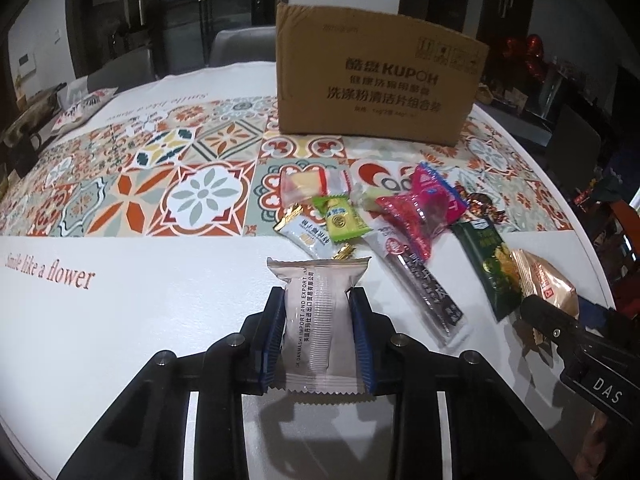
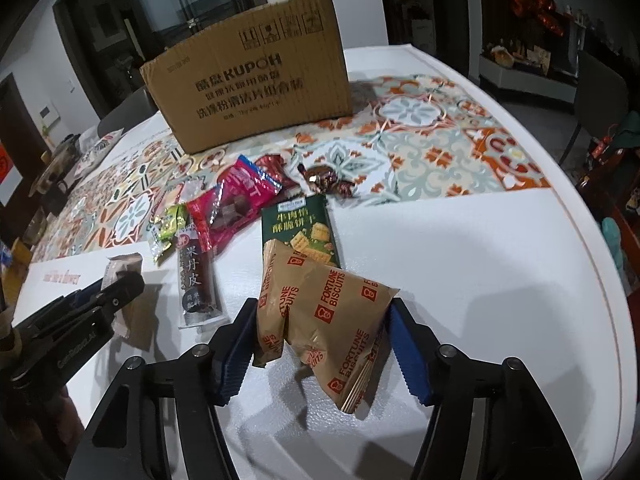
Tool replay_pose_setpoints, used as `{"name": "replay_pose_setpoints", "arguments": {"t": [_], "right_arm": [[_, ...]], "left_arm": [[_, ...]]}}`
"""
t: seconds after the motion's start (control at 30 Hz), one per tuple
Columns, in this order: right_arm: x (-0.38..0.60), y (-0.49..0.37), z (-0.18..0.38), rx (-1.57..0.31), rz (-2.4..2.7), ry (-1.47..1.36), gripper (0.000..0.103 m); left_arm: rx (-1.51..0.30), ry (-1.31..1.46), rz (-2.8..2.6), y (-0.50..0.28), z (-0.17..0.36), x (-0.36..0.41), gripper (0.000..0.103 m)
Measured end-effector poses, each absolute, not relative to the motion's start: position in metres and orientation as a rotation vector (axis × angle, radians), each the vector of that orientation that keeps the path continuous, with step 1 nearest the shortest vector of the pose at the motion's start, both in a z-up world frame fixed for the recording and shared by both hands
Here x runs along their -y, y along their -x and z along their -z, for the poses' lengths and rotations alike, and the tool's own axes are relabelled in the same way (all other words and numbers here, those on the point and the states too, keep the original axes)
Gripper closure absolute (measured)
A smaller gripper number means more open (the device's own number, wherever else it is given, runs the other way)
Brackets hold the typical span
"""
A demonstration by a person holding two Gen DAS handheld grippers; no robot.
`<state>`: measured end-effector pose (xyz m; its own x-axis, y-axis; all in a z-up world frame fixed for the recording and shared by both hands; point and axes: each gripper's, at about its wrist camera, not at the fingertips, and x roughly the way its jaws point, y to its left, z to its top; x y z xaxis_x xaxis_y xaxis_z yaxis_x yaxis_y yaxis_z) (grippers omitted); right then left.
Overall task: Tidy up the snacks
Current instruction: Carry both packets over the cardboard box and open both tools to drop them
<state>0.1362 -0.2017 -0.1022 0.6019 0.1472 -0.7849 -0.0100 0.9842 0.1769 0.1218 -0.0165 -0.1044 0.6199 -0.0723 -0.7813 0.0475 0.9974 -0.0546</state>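
The left gripper [image 1: 318,320] clamps a grey pack [image 1: 316,312]; the right gripper [image 2: 324,344] clamps a biscuit bag [image 2: 320,312]. Both are held nearer than the box [image 1: 376,76], with bare white table [image 2: 460,260] toward the right rim. A snack pile [image 1: 360,212] lies between them and the box.

The left hand-held gripper [image 1: 319,322] pointed forward, its blue-padded fingers [image 1: 275,332] pressed in against both sides of a pale silver packet [image 1: 316,316] that lay lengthwise between them. The right hand-held gripper [image 2: 322,344] sat to its right, just above the surface [image 2: 460,264], its blue pads [image 2: 408,354] closed against the flanks of a crumpled tan biscuit bag [image 2: 320,312]
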Motion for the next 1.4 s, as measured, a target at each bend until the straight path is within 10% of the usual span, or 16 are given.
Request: {"name": "replay_pose_setpoints", "arguments": {"t": [1.4], "right_arm": [[0.182, -0.258, -0.084, -0.533, -0.248, 0.024, 0.038]], "left_arm": [[-0.654, -0.034, 0.214, -0.251, -0.076, 0.026, 0.071]]}}
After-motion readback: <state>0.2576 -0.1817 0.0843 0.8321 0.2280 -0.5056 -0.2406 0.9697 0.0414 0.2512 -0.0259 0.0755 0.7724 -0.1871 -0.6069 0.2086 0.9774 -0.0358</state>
